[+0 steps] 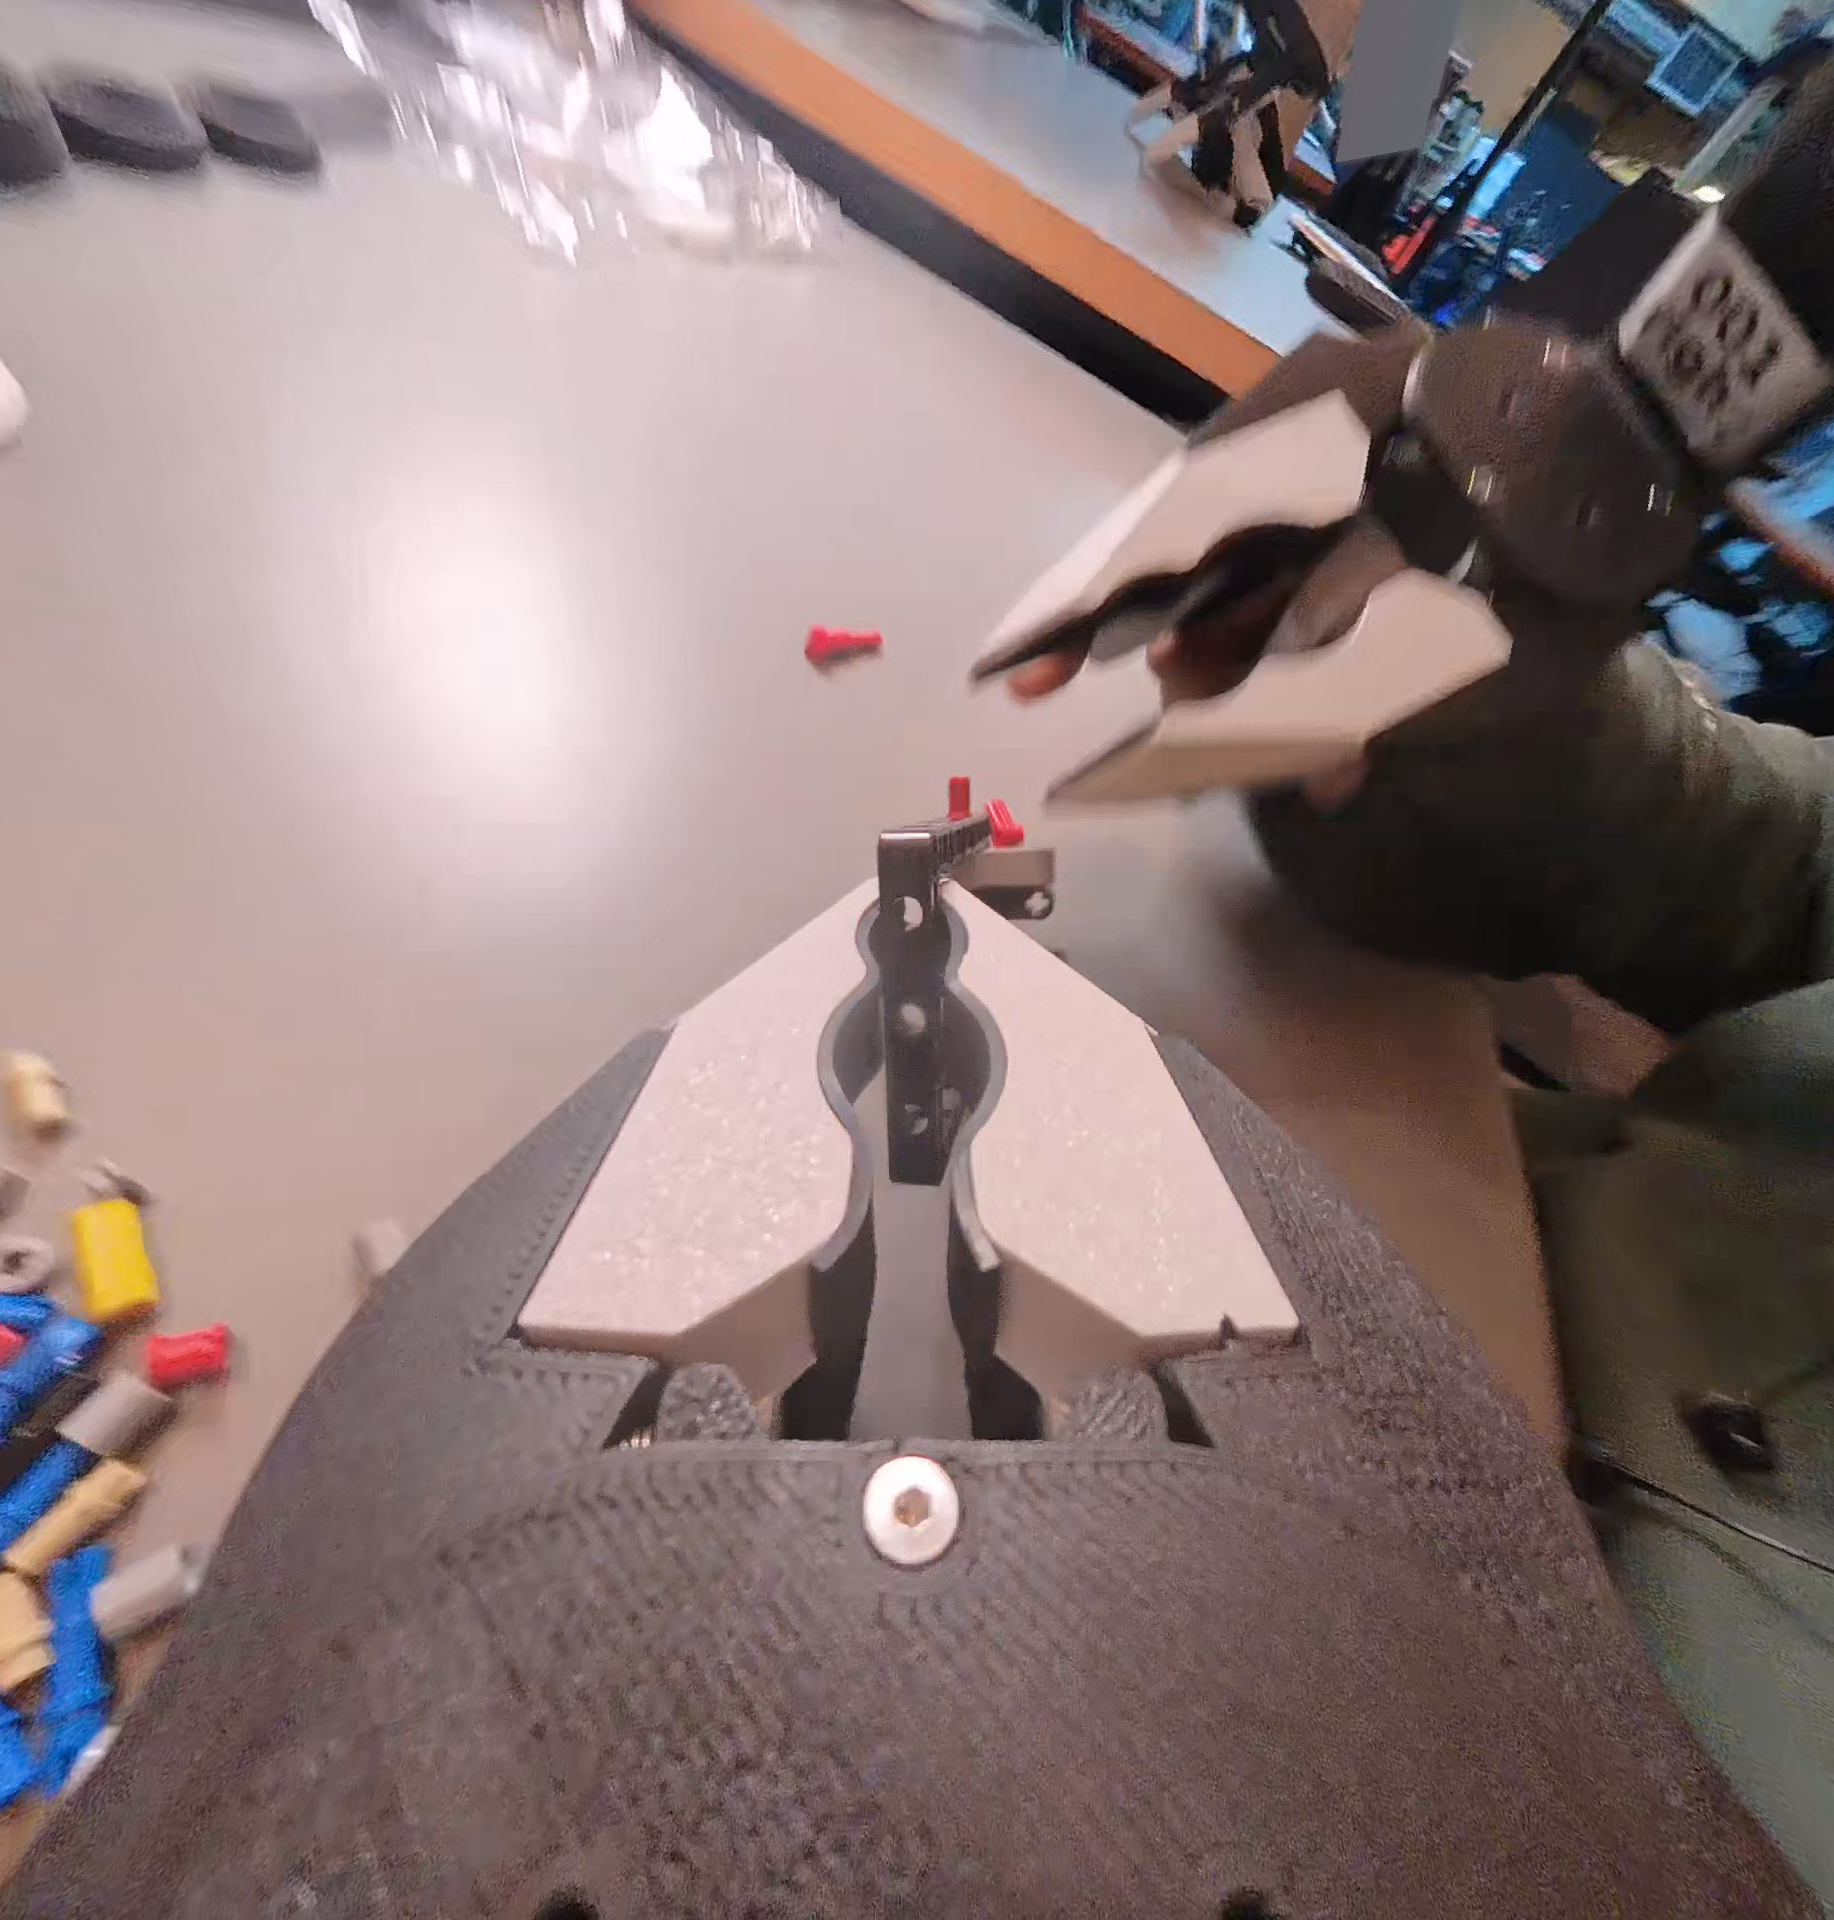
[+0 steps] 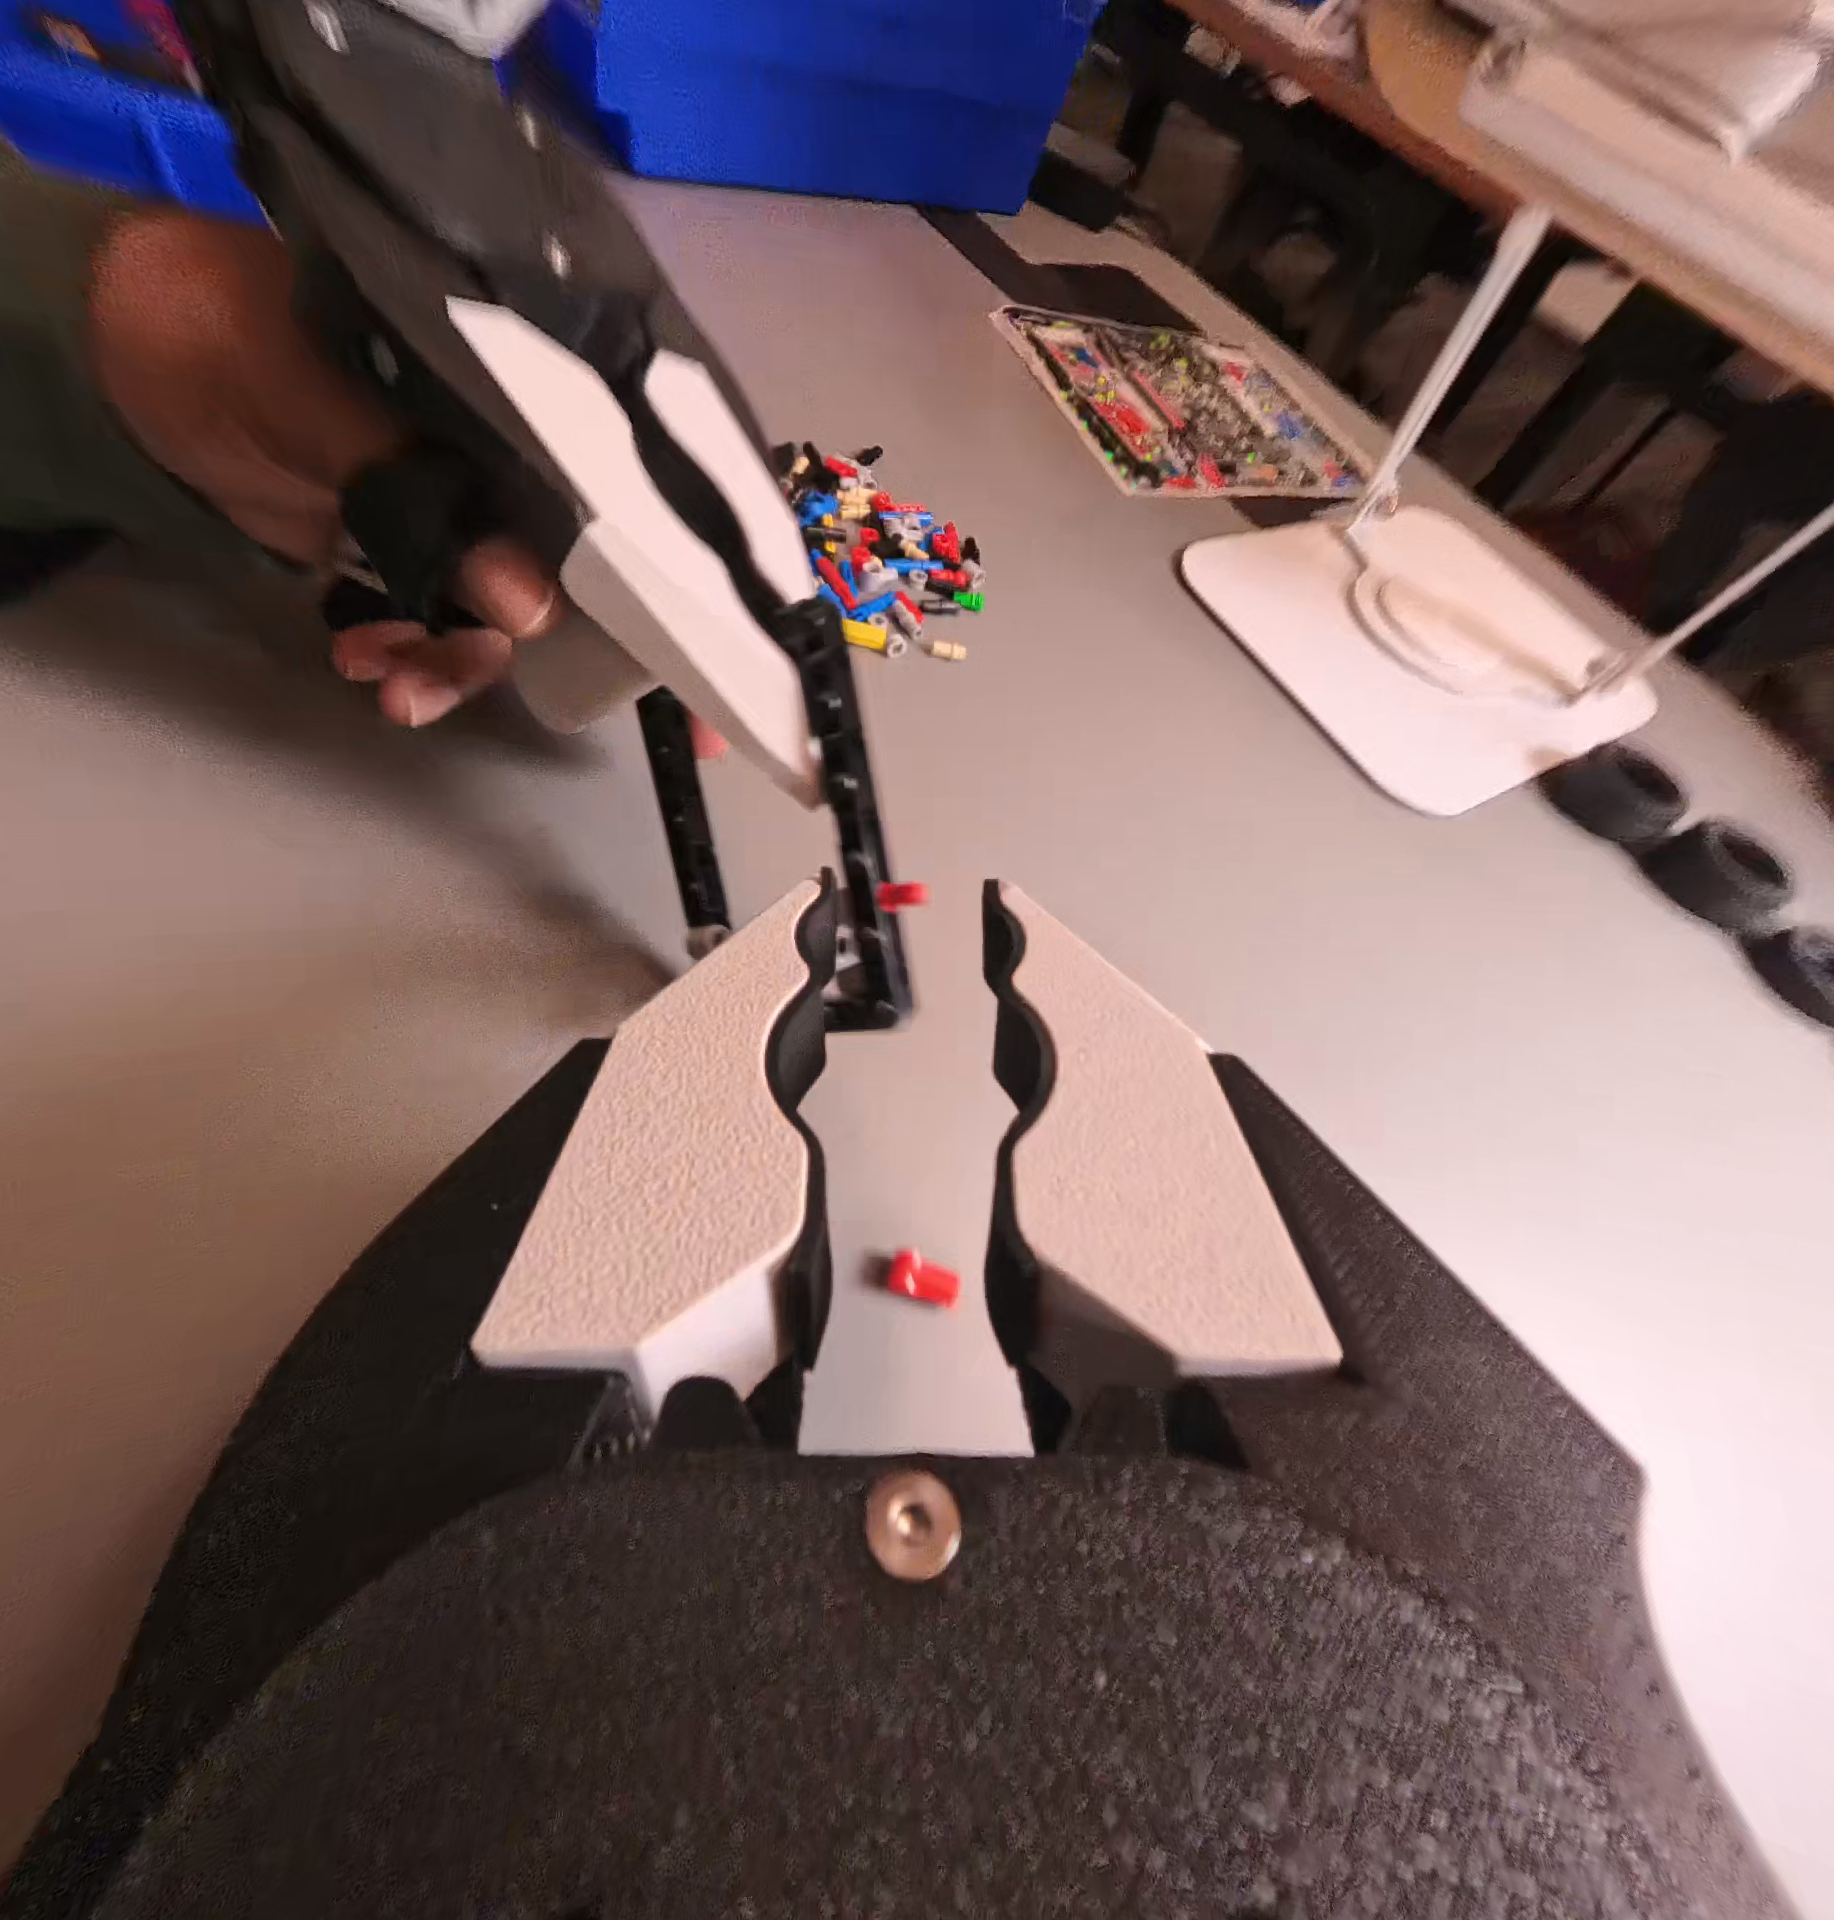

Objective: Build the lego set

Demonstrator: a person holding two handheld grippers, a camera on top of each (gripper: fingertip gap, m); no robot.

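Observation:
My left gripper [image 1: 918,894] is shut on a black holed beam frame [image 1: 915,1023] that carries two red pins [image 1: 980,816] at its far end. In the right wrist view the same frame [image 2: 840,748] hangs from the left gripper [image 2: 809,774] above the table. My right gripper [image 2: 905,896] is open and empty, its tips just beside the frame's lower end and a red pin [image 2: 900,894] on it. It also shows in the left wrist view [image 1: 1038,738] at the right. A loose red pin [image 2: 918,1276] lies on the table between my right fingers; it shows in the left wrist view [image 1: 840,644].
A pile of small coloured parts [image 2: 887,551] lies further along the grey table [image 2: 1152,935], also at the left [image 1: 40,1455]. An instruction booklet [image 2: 1178,416], a white stand base [image 2: 1412,655] and black tyres [image 2: 1713,862] are at the right. Clear plastic bags [image 1: 580,125] lie far back. The grippers are tip to tip, or close to it.

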